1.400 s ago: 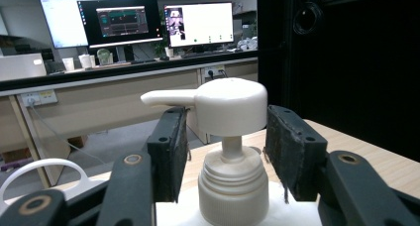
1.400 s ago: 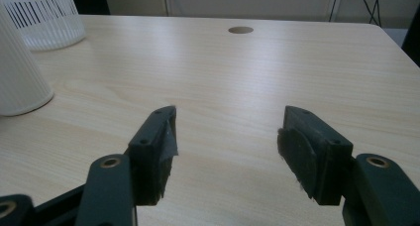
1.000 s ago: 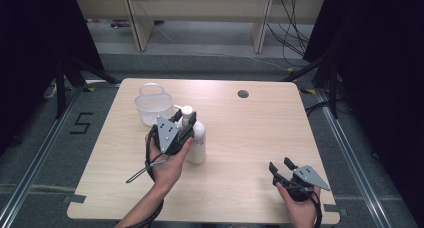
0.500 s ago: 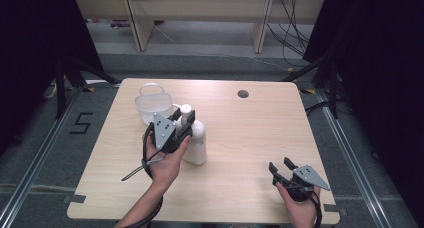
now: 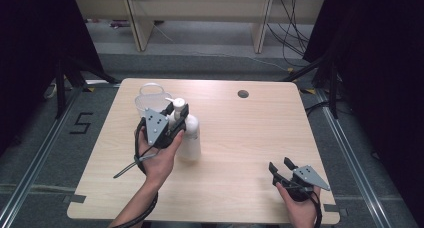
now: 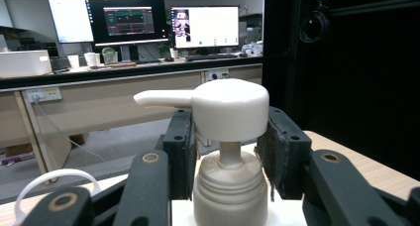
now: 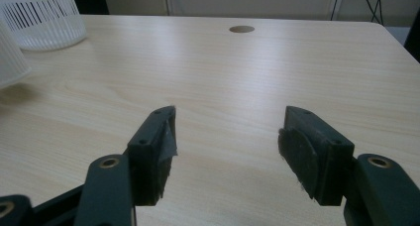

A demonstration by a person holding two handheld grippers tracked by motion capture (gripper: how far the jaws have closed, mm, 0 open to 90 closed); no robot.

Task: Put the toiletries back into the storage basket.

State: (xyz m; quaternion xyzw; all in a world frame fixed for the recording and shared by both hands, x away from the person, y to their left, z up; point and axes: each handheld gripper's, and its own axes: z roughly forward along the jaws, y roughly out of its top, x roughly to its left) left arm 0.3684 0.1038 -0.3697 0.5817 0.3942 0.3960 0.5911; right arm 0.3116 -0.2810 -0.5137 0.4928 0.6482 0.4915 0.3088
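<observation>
Pump bottle (image 5: 189, 138) stands upright, its neck between the left claw's (image 6: 229, 156) pads — right claw (image 7: 225, 151) gapes wide, holding nothing.

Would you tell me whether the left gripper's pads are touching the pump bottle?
Cannot tell. In the left gripper view the left gripper straddles the pump bottle neck, its pads close beside it, with neither contact nor gap plain.

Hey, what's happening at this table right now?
A person is working at a wooden table with a gripper in each hand. The left gripper sits around the neck of a white pump bottle, one jaw on either side just under the pump head; whether the pads actually press on it is hard to tell. The bottle stands upright beside a white slotted basket. The right gripper rests near the table's front right corner, jaws open with nothing between them.
</observation>
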